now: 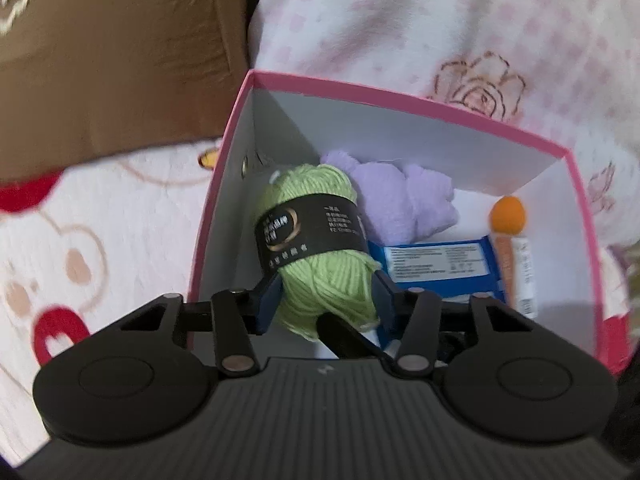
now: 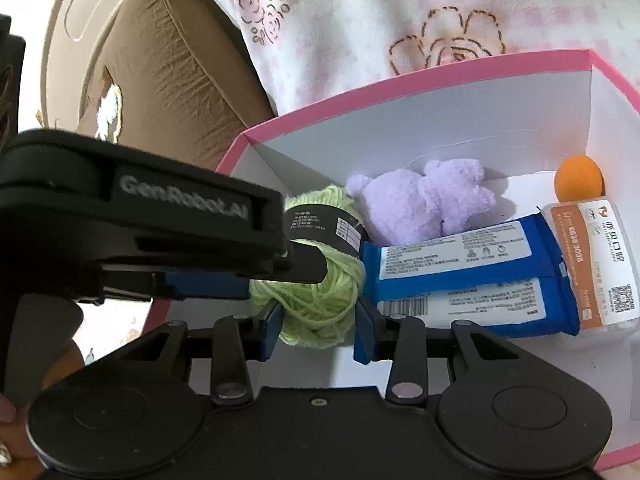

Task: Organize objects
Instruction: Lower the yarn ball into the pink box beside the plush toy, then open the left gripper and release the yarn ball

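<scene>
In the left wrist view, a ball of green yarn (image 1: 320, 248) with a black paper band is seen clamped between the blue pads of the left gripper (image 1: 326, 300), the jaws pressed against its lower sides. The yarn is held inside the pink box (image 1: 400, 98), at its left side and near the left wall. Farther in, a purple plush toy (image 1: 404, 196) lies against the far wall; to the right, a blue packet (image 1: 440, 264) lies flat, and an orange-capped bottle (image 1: 514, 248) is placed along the right wall. The box is set on pink-and-white bedding (image 1: 440, 20), with a brown cushion (image 1: 120, 60) at the far left.

In the right wrist view, the same yarn (image 2: 320, 304) is framed between the pads of the right gripper (image 2: 318, 320). A gap appears to be left on the right side, so the jaws are judged spread rather than gripping — though contact on the left pad cannot be ruled out. The left gripper's body (image 2: 140, 232) is seen entering from the left, its finger laid across the yarn. The plush toy (image 2: 424, 200), the blue packet (image 2: 460, 280) and the bottle (image 2: 596, 260) are spread toward the right.

The step in hand is judged to be the placing of the yarn in the box. Next, the yarn is probably to be lowered to the floor of the box and released, the fingers then lifted clear of the wall.
</scene>
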Demonstrator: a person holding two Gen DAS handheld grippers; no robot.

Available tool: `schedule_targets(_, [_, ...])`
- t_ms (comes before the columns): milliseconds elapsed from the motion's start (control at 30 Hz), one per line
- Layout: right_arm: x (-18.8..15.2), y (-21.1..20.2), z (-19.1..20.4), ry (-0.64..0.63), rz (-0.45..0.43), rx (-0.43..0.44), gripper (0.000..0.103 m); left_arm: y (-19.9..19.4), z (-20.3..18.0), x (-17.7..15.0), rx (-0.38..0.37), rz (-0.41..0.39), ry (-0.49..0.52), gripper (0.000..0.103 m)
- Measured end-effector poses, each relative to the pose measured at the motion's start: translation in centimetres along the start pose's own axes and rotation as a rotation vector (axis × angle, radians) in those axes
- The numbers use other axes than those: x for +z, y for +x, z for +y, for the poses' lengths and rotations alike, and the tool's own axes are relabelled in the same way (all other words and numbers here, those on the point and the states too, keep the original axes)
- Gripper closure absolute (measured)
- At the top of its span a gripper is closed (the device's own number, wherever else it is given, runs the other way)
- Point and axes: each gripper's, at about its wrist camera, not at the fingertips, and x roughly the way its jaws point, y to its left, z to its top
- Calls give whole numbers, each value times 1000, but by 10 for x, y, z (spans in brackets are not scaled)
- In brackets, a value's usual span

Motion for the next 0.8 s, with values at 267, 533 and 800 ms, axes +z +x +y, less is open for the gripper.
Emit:
schedule_targets(267, [0, -17, 8, -104, 5, -8, 58, -5, 8, -6, -5, -48, -5, 57])
schedule_targets(533, [17, -60, 25, -266, 15, -74, 56, -47, 22, -16, -5, -96, -73, 56])
schedule_targets(800, [17, -96, 41, -310, 28, -115, 52, -78, 30, -32, -56, -82, -114, 53])
